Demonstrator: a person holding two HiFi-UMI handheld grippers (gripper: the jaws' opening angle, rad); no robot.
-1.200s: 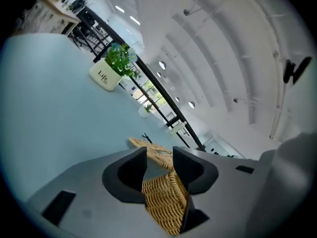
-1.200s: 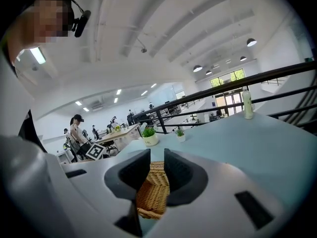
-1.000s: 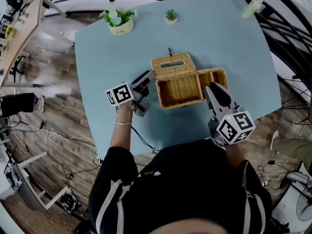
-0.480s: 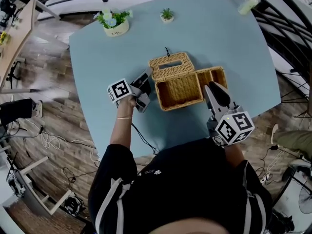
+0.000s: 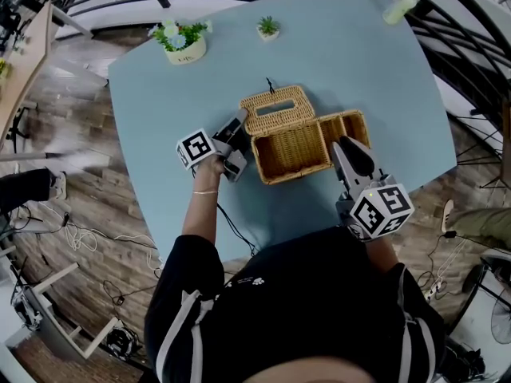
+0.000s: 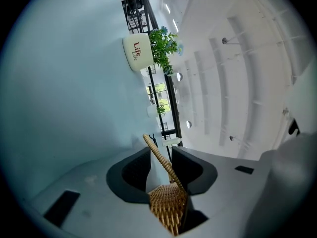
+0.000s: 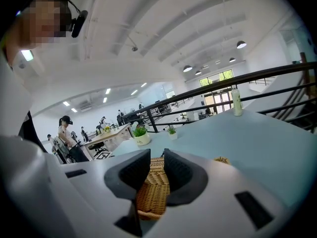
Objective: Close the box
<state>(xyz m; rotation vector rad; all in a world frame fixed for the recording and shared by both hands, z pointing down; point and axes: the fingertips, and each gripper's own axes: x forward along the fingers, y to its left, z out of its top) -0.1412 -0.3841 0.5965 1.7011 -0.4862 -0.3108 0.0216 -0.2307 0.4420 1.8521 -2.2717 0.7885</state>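
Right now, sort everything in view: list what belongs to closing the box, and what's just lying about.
For the job:
wicker box
its open lid
left gripper, jaws on the wicker
right gripper, jaws on the wicker

Lying about:
plant in the "Life" pot
small potted plant
bottle at the table's far corner

This is a large open-plan office hall, seen from a railed upper level. A high white ceiling (image 7: 163, 29) with curved beams carries pendant lamps (image 7: 241, 44), and a black railing (image 7: 267, 74) runs behind the pale blue table (image 5: 343, 62). Beyond it stand long desks (image 7: 106, 135) with people (image 7: 67, 133) beside them. Small potted plants (image 5: 182, 40) sit on the table, and cables (image 5: 80, 222) trail over the wood floor (image 5: 88, 126).
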